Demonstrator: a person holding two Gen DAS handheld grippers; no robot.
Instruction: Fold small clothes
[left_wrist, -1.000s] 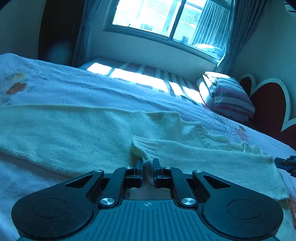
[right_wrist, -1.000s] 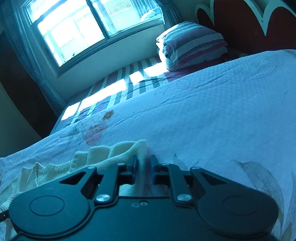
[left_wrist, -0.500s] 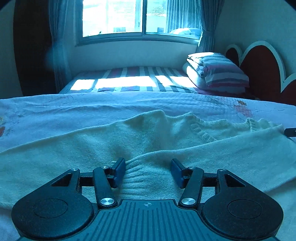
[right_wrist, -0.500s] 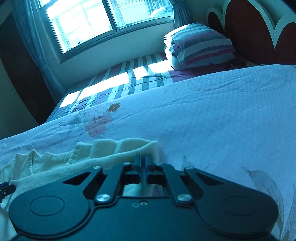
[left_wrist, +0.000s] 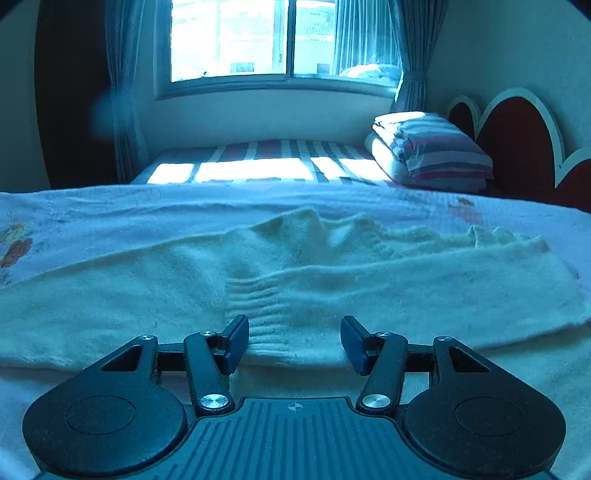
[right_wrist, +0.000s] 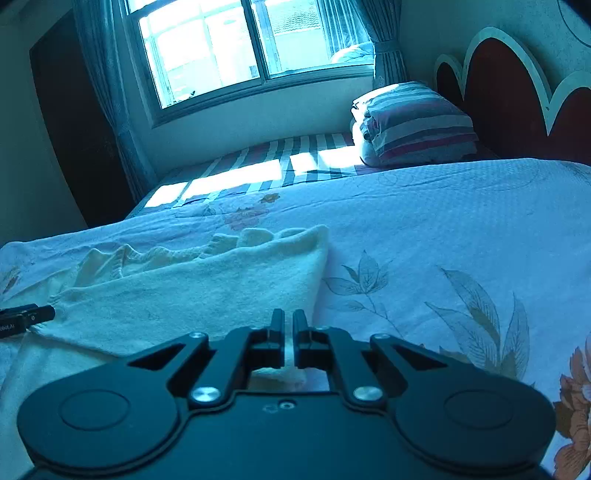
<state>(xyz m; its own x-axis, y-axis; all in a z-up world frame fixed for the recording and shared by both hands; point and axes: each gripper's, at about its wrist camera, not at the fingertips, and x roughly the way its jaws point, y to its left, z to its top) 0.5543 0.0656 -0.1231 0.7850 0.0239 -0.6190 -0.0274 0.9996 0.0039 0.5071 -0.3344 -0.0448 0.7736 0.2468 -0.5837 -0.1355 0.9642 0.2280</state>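
Left wrist view, near to far: left gripper (left_wrist: 294, 341) low over the bed, jaws spread wide, nothing between them. Just ahead, ribbed cuff (left_wrist: 255, 314) of a folded-in sleeve lies flat across the cream sweater (left_wrist: 110, 295), which is spread on the bedspread (left_wrist: 92, 210).

Right wrist view: right gripper (right_wrist: 289, 338) has its jaws drawn nearly together; a sliver of pale cloth shows in the slit, so it looks pinched on the sweater's (right_wrist: 192, 299) near edge, though the gap is too narrow to be certain. Beyond, the scalloped hem, then bare flowered bedspread (right_wrist: 461, 229).

Step in hand, as I read it: sleeve fold laid down on the left side; right side yet to be let go. Next move calls for freeing the right corner flat, then taking fresh grips for the cross fold without dragging the sleeve.

Containers: none in sight. Far back, striped pillow (left_wrist: 436, 151), window (left_wrist: 284, 40).
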